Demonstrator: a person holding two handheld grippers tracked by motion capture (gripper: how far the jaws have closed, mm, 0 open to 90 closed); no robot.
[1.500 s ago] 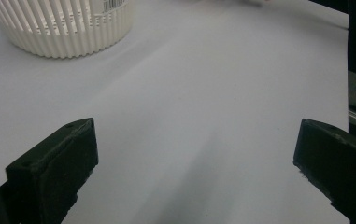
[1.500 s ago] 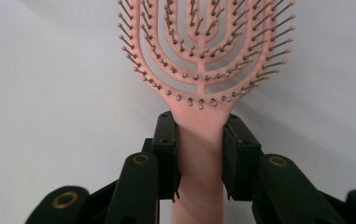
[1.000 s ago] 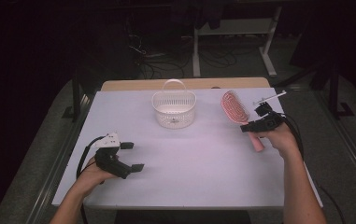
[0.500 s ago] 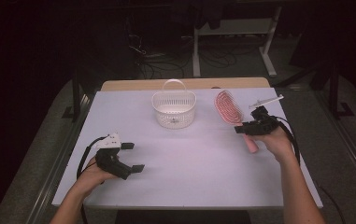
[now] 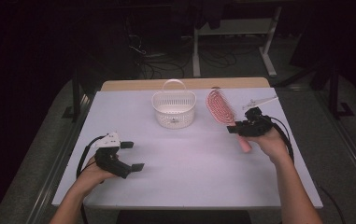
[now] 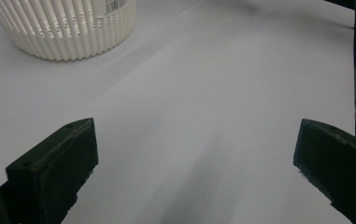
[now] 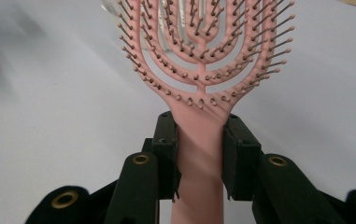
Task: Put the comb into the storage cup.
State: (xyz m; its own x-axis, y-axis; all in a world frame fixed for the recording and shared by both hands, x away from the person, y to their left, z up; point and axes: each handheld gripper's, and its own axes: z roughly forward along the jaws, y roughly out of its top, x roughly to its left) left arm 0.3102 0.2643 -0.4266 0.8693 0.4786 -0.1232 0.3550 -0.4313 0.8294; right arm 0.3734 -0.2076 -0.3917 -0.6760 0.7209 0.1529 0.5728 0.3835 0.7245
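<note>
My right gripper (image 5: 239, 129) is clamped on the neck of the pink hairbrush (image 5: 222, 109), just below the head. In the high view the brush is over the right half of the white table (image 5: 189, 172), its long axis running on a diagonal: head up and away toward the far edge, close beside the white basket (image 5: 174, 109), handle end poking out toward me past my right hand (image 5: 267, 142). Whether the head touches the table or hangs above it I cannot tell from this view.

The right gripper view shows what the high view does not: bristles face the camera, open-vent ribs branching from a centre spine, both pads (image 7: 166, 154) pressed flat on either side of the neck. The top of the head is cut off by the frame edge, and the handle end drops out at the bottom.

My left gripper (image 5: 131, 156) sits at the near left of the table, jaws spread wide with nothing between them. The left gripper view looks across bare tabletop to the basket's ribbed wall (image 6: 68, 32); its rim and handle are cut off.

Small metal object (image 5: 259, 101) beyond the right gripper: too small to identify.
</note>
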